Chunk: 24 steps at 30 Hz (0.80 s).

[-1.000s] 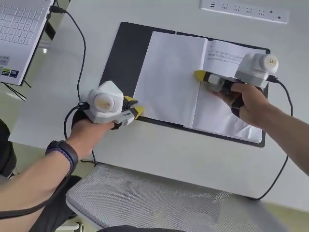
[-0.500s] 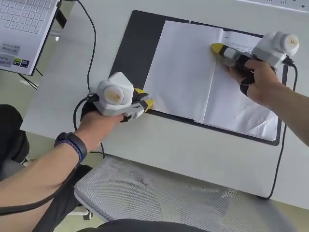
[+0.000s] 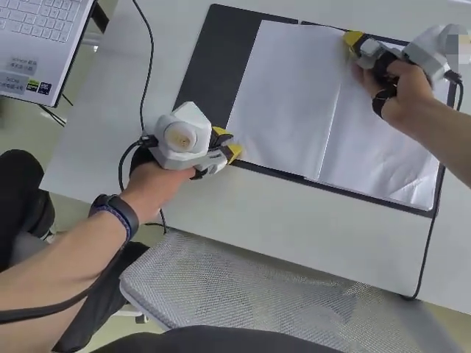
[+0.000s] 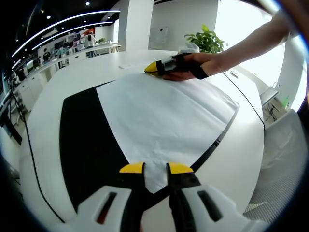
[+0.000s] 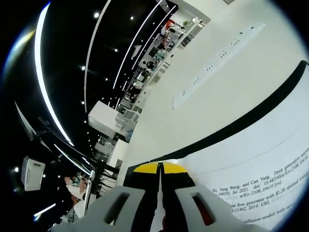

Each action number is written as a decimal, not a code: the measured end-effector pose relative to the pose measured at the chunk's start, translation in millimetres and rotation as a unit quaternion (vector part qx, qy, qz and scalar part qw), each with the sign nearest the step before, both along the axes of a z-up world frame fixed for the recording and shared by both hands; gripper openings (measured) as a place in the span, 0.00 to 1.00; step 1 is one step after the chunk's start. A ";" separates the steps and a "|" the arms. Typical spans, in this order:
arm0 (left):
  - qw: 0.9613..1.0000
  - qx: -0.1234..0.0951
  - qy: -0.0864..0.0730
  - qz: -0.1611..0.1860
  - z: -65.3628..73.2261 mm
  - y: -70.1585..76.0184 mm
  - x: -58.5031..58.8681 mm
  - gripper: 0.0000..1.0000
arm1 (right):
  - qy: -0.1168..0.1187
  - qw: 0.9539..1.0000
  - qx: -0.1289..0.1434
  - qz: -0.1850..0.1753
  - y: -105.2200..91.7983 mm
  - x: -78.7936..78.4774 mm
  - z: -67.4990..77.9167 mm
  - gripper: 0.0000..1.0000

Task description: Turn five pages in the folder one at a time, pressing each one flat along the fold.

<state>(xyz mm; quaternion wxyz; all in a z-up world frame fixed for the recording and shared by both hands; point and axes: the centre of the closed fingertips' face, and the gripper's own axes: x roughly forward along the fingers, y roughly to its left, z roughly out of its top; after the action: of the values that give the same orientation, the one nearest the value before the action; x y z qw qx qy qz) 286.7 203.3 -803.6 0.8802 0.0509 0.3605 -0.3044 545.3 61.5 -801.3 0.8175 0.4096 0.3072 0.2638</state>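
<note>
- Firstly, found the right gripper (image 5: 159, 167) closed, blunt yellow tips pressed together with nothing seen between them, set down at the top of the fold beside printed text.
- Found the left gripper (image 4: 155, 169) with jaws a narrow gap apart, over the near left corner of the blank page (image 3: 287, 95).
- Saw the folder (image 3: 210, 70) lying open and flat on the table (image 3: 103, 125): matte black cover, smooth white left sheet, glossy and faintly creased right page (image 3: 383, 154).
- Noted the table as smooth and white, with a black cable (image 3: 151, 59) trailing across it, a laptop (image 3: 37, 37) at its far left and a white power strip (image 5: 217, 53) beyond the folder.
- Noted a grey mesh chair (image 3: 243, 294) at the near edge, a leafy plant (image 4: 205, 41) and ceiling light strips (image 4: 63, 26) behind.
</note>
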 end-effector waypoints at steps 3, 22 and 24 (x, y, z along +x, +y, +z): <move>1.000 -0.001 0.000 0.002 -0.3 0.0 0.1 0.16 | 0.002 1.000 0.004 -0.018 -4.0 10.1 -0.6 0.00; 1.000 -0.002 0.001 0.006 -0.5 -0.6 0.9 0.16 | -0.015 0.998 -0.008 0.061 0.7 -23.8 -2.2 0.00; 1.000 -0.002 0.000 0.006 -0.4 -0.8 0.7 0.16 | -0.015 0.998 -0.008 0.065 0.9 -30.3 -2.0 0.00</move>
<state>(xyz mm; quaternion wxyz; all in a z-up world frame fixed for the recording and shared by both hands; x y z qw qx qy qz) 287.4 202.6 -803.9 0.8822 0.0465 0.3604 -0.2996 514.9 62.4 -803.3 0.8062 0.3784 0.3231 0.3202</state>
